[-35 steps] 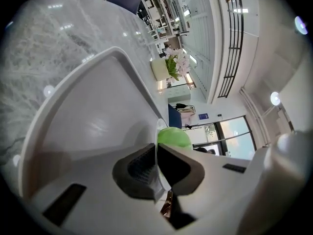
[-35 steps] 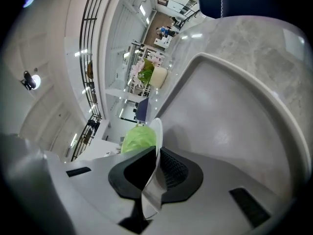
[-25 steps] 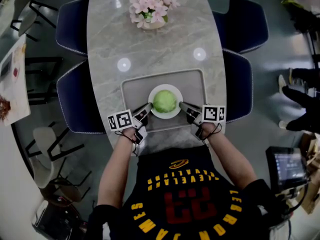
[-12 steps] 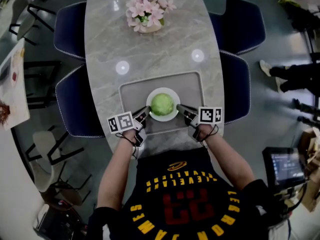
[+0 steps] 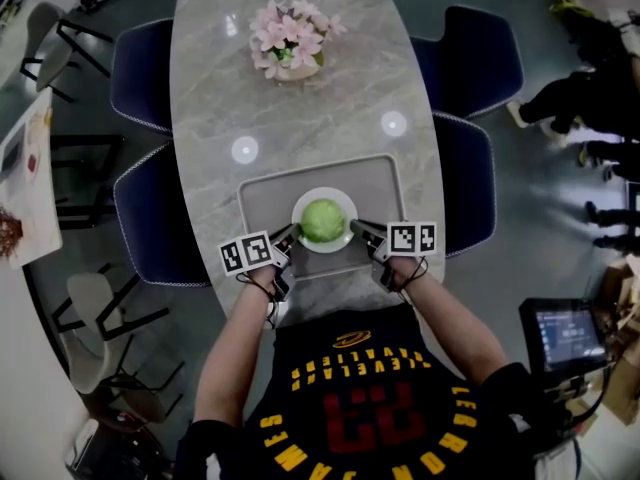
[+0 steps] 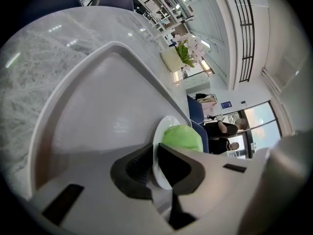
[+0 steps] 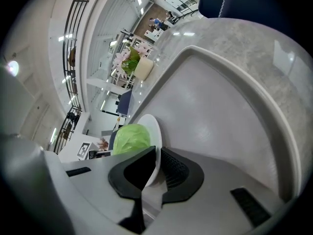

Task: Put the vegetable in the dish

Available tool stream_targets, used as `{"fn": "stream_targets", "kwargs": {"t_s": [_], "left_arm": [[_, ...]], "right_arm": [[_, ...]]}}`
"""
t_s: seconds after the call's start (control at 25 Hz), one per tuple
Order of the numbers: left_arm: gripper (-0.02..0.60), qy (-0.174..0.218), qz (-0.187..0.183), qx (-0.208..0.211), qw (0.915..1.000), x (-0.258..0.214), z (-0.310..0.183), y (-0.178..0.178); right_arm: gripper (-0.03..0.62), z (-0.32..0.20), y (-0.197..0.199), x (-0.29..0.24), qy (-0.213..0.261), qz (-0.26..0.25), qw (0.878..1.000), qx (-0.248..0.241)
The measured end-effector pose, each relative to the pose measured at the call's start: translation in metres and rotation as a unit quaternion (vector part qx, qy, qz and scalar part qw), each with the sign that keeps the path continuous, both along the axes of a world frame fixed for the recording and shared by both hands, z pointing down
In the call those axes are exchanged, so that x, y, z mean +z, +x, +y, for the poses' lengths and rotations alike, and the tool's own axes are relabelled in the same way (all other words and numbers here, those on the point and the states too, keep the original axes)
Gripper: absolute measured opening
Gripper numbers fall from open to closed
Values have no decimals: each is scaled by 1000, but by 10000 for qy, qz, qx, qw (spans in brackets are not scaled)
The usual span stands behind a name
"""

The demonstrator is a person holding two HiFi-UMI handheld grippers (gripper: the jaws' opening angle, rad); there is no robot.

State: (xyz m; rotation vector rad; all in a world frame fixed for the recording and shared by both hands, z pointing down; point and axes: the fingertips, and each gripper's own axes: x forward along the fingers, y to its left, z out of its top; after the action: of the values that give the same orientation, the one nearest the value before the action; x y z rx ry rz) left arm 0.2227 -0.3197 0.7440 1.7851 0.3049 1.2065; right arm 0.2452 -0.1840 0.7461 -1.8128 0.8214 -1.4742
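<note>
A round green cabbage (image 5: 322, 219) sits in a white dish (image 5: 306, 238) over the grey tray (image 5: 270, 188). My left gripper (image 5: 291, 232) is shut on the dish's left rim, and my right gripper (image 5: 356, 227) is shut on its right rim. In the left gripper view the dish rim (image 6: 157, 146) runs between the dark jaws of the left gripper (image 6: 155, 166), with the cabbage (image 6: 182, 137) just beyond. In the right gripper view the dish rim (image 7: 152, 131) is pinched in the jaws of the right gripper (image 7: 158, 166), and the cabbage (image 7: 130, 137) lies beside it.
The tray lies on an oval marble table (image 5: 210, 98). A pot of pink flowers (image 5: 288, 38) stands at the far end. Dark blue chairs (image 5: 150, 213) flank the table on both sides. People (image 5: 585, 98) stand to the right, and a screen (image 5: 563, 333) is lower right.
Both grippers and the dish with the cabbage have shifted slightly toward the tray's near edge. The people on the right have moved.
</note>
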Motion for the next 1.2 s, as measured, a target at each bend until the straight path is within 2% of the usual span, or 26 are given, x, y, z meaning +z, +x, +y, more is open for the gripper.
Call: {"fn": "stream_targets", "kwargs": {"t_s": [0.2, 0.36, 0.48, 0.68, 0.8, 0.88, 1.0, 1.2], "left_arm": [[23, 235, -88, 82, 9997, 2, 0, -1], [28, 542, -184, 50, 9983, 4, -1, 0], [28, 779, -157, 134, 9967, 3, -1, 1], [43, 1173, -162, 346, 9924, 2, -5, 0], [44, 1179, -160, 312, 9924, 1, -7, -2], [44, 1146, -153, 228, 9930, 0, -10, -3], [44, 919, -189, -67, 9956, -2, -16, -6], [44, 712, -97, -400, 9966, -9, -25, -10]], "right_arm": [[23, 1, -3, 2, -356, 46, 9992, -154], [25, 2, -2, 3, -401, 110, 9990, -170], [25, 2, -1, 4, -482, 186, 9984, -228], [32, 3, -1, 3, -875, 374, 9943, -479], [34, 9, 3, 0, -1021, 494, 9928, -375], [34, 16, 14, -5, -948, 622, 9935, -87], [32, 29, 31, -18, -722, 791, 9936, 358], [32, 47, 38, -27, -740, 983, 9902, 660]]}}
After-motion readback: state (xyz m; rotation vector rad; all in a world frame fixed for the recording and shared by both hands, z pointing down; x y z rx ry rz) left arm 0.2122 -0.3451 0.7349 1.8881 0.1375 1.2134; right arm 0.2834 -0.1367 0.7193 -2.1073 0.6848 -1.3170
